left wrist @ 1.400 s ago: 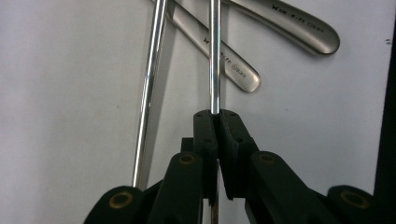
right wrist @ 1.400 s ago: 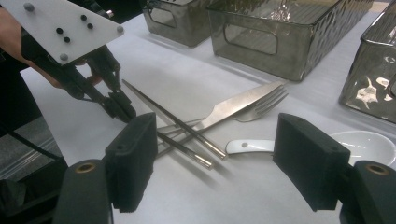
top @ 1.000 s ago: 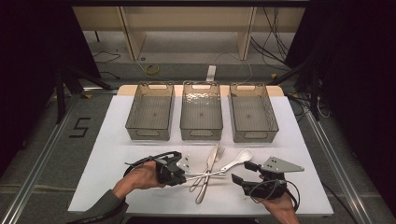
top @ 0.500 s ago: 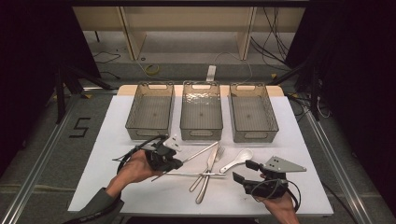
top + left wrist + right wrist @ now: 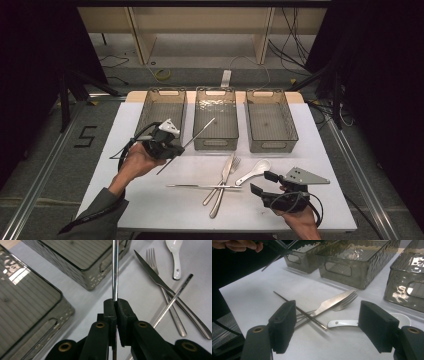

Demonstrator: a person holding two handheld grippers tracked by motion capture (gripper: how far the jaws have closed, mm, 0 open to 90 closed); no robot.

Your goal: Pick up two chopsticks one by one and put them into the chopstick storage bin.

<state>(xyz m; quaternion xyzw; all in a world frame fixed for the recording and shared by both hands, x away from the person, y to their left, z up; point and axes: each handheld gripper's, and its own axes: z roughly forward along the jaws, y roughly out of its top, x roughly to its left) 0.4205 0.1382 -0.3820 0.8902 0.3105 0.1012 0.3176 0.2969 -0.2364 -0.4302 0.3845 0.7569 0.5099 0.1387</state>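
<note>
Left hand-held gripper point(image 5: 172, 146): jaws clamped tight on one metal chopstick point(image 5: 196, 134), held partway along its length above the left part of the surface point(image 5: 150, 200), tip slanting toward the middle bin point(image 5: 216, 120).
Right hand-held gripper point(image 5: 264, 182): jaws wide, nothing between them, resting near the right near edge beside the white spoon point(image 5: 254, 171).
Slip risk: the chopstick is thin, round and smooth; pinched at one narrow spot it may pivot or slide out.
Snag risk: the long free end could catch the rim of the left bin point(image 5: 161, 111) or the middle bin and be levered from the grip.
Pile risk: the second chopstick point(image 5: 200, 186) lies across the knife point(image 5: 220, 175) and fork point(image 5: 226, 186); grabbing it may drag those along.
Sorting risk: with three alike bins, a drop into the wrong one seems possible.
</note>
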